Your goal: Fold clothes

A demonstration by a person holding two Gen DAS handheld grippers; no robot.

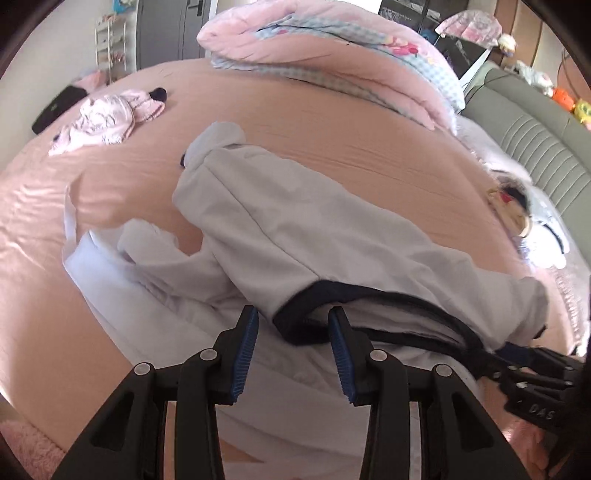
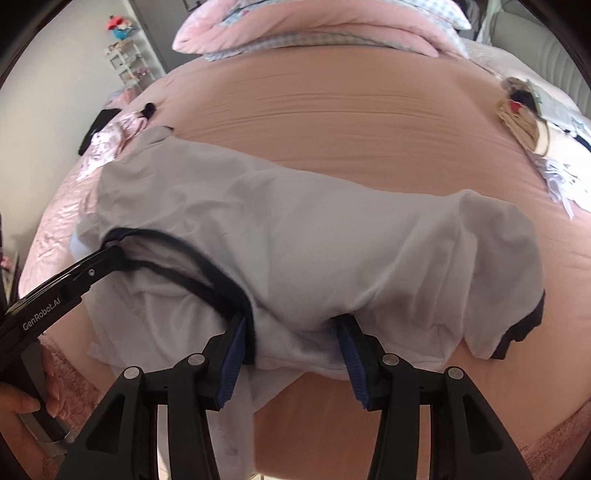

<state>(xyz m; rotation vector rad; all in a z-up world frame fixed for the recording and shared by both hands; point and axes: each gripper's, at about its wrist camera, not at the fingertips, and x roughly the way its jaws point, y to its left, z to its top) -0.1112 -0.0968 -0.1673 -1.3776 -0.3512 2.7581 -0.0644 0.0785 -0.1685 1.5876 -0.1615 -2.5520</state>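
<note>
a pale grey shirt [image 1: 295,236] with dark navy trim lies bunched near the front edge of the pink bed [image 1: 332,140], draped over other white cloth [image 1: 122,295]. in the left wrist view the left gripper [image 1: 291,321] has its jaws spread, the navy collar [image 1: 306,325] sitting in the gap between the blue pads without being pinched. the right gripper [image 1: 517,354] shows at the far right of that view, its tip at the navy trim, but whether it grips there cannot be told. the right wrist view shows the right gripper [image 2: 293,332] with jaws apart, grey fabric bulging between the pads and the navy edge against the left pad. only this view shows the left gripper [image 2: 110,254] from the side, its tip tucked into the collar opening, with a hand [image 2: 33,402] on its handle. the left view alone shows the shirt's long sleeve stretching away and a pink garment [image 1: 107,122] far left; both show the folded quilt [image 2: 314,29] at the back.
</note>
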